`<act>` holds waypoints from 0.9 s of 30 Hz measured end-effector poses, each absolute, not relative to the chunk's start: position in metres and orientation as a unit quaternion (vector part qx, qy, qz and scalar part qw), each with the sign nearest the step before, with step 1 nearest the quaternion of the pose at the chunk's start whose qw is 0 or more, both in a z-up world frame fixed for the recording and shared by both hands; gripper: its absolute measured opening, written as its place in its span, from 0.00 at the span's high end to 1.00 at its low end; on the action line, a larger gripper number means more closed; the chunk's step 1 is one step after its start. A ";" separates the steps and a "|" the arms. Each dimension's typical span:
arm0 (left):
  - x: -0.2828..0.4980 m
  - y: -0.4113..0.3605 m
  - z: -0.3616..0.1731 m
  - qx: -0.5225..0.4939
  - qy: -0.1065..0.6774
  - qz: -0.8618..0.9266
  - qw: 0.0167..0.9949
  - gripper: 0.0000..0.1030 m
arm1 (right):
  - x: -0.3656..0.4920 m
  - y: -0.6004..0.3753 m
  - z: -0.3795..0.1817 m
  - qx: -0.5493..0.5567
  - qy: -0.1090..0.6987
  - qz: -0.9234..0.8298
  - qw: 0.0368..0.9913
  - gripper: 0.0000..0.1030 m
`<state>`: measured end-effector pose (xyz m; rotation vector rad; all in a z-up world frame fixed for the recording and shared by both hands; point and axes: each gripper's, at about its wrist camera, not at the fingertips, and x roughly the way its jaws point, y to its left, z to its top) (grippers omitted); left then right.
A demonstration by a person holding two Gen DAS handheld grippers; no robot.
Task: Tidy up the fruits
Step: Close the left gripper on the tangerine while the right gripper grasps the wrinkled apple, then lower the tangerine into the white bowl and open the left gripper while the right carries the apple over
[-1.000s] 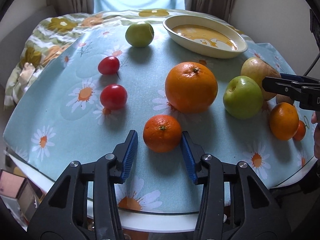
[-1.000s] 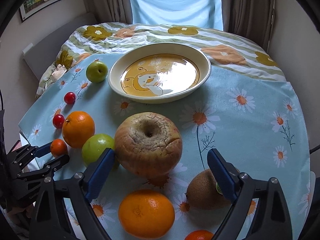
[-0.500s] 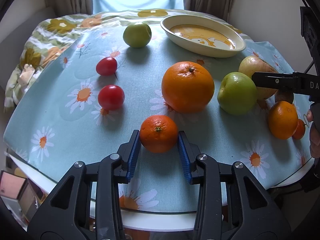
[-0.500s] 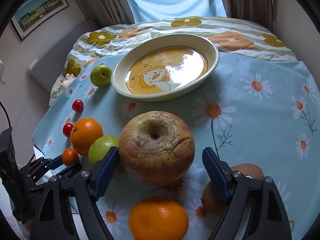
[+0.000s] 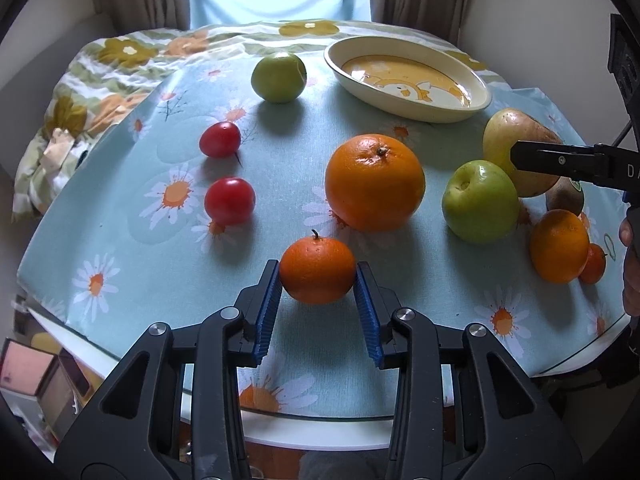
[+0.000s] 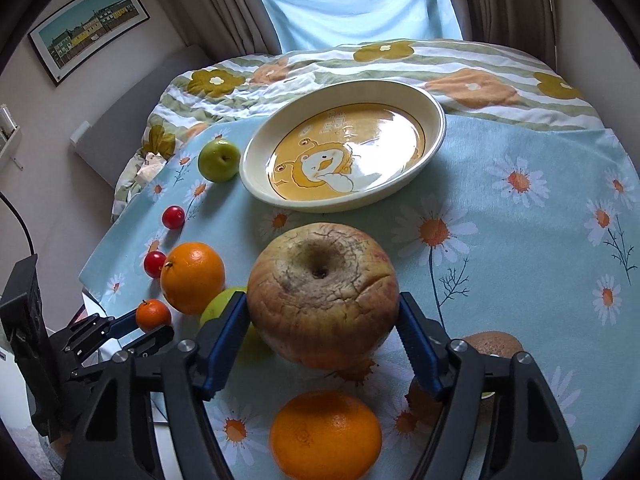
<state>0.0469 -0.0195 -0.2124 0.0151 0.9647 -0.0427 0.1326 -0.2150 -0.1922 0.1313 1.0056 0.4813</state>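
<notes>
My left gripper [image 5: 317, 276] is shut on a small mandarin [image 5: 317, 270], which is raised a little above the daisy tablecloth; the mandarin also shows in the right wrist view [image 6: 153, 314]. My right gripper [image 6: 322, 320] is shut on a large wrinkled yellow-red apple [image 6: 322, 294], also in the left wrist view [image 5: 516, 148]. A cream plate with a bear picture [image 6: 434, 110] stands beyond the apple, empty; it sits far right in the left wrist view [image 5: 404, 102].
On the table lie a big orange [image 5: 375, 182], a green apple [image 5: 480, 201], a far green apple [image 5: 279, 77], two red tomatoes [image 5: 229, 201], another orange [image 6: 325, 434], a kiwi [image 6: 490, 345] and a small mandarin [image 5: 594, 263]. The table edge [image 5: 304, 428] is close below.
My left gripper closed on the mandarin and lifted it slightly. My right gripper closed on the wrinkled apple and tilted up with it.
</notes>
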 end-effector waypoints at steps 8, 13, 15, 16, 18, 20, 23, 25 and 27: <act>0.050 -0.022 -0.200 0.003 0.454 -0.015 0.891 0.60 | 0.133 -0.224 -0.178 0.061 0.466 0.232 0.851 0.33; 0.056 -0.026 -0.178 0.008 0.439 -0.014 0.898 0.60 | 0.135 -0.230 -0.163 0.063 0.458 0.234 0.856 0.33; 0.063 -0.027 -0.166 0.010 0.431 -0.015 0.902 0.60 | 0.137 -0.232 -0.154 0.061 0.451 0.234 0.859 0.33; 0.067 -0.028 -0.160 0.011 0.425 -0.016 0.905 0.60 | 0.138 -0.233 -0.148 0.059 0.447 0.233 0.862 0.33; 0.076 -0.028 -0.146 0.016 0.412 -0.019 0.911 0.60 | 0.142 -0.236 -0.137 0.055 0.439 0.232 0.866 0.33; 0.087 -0.029 -0.133 0.018 0.398 -0.025 0.917 0.60 | 0.146 -0.238 -0.126 0.052 0.432 0.228 0.871 0.33; 0.108 -0.027 -0.121 0.021 0.388 -0.037 0.921 0.60 | 0.154 -0.241 -0.114 0.051 0.425 0.220 0.876 0.33; 0.124 -0.028 -0.116 0.027 0.385 -0.046 0.921 0.60 | 0.161 -0.242 -0.110 0.053 0.423 0.212 0.879 0.33; 0.139 -0.031 -0.113 0.035 0.382 -0.059 0.921 0.60 | 0.169 -0.241 -0.106 0.055 0.423 0.204 0.881 0.33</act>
